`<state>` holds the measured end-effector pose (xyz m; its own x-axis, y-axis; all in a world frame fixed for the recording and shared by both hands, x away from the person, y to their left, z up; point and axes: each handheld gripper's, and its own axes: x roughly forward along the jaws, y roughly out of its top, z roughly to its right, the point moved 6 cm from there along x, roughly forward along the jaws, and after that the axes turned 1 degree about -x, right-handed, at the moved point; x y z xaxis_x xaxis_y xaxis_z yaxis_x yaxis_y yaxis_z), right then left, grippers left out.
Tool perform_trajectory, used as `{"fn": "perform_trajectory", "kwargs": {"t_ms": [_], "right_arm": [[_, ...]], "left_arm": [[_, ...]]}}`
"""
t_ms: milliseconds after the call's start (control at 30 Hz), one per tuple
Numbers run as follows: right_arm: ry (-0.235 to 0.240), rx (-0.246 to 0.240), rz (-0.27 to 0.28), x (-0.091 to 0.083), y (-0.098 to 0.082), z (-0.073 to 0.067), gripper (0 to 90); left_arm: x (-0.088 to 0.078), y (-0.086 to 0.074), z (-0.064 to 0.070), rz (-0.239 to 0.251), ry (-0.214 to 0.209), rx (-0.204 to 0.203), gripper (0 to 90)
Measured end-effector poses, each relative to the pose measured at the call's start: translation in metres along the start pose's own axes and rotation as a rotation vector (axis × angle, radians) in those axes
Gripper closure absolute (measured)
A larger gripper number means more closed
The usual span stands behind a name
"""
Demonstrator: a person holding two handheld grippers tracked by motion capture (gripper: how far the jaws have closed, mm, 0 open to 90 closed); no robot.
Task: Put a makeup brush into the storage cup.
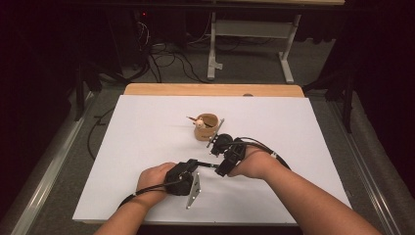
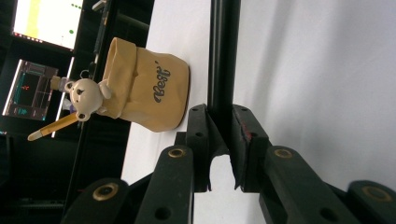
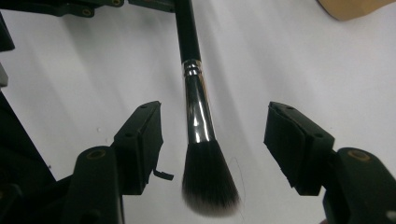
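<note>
A black makeup brush (image 3: 198, 121) with a silver ferrule and dark bristles lies level just over the white table sheet (image 1: 147, 147). My left gripper (image 2: 220, 126) is shut on its thin black handle (image 2: 223, 56). In the high view the left gripper (image 1: 199, 164) sits near the front middle. My right gripper (image 3: 215, 123) is open; the ferrule and bristles lie between its pads and touch neither. In the high view the right gripper (image 1: 221, 169) faces the left one. A tan holder (image 1: 206, 128) marked "Best" (image 2: 149, 93) stands behind them, with a bear-topped pen (image 2: 86, 95) in it.
The white sheet covers a wooden table (image 1: 215, 89) whose far edge shows behind. Open sheet lies left, right and beyond the holder. A corner of the holder (image 3: 350, 7) shows at the top of the right gripper view. Cables and a white frame (image 1: 254, 29) are on the floor beyond.
</note>
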<state>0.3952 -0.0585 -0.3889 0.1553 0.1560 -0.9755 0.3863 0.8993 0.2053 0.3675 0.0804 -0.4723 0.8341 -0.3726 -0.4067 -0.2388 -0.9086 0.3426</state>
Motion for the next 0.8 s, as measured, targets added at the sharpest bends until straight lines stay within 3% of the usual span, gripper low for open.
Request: {"fn": "perform_trajectory", "kwargs": {"t_ms": [467, 800], "right_arm": [[0.003, 0.02, -0.012, -0.006, -0.016, 0.007, 23.3], [0.002, 0.037, -0.042, -0.001, -0.035, 0.013, 15.9]], "left_arm": [[0.0, -0.004, -0.003, -0.009, 0.003, -0.019, 78.6], [0.0, -0.007, -0.004, -0.019, 0.002, -0.03, 78.6]]}}
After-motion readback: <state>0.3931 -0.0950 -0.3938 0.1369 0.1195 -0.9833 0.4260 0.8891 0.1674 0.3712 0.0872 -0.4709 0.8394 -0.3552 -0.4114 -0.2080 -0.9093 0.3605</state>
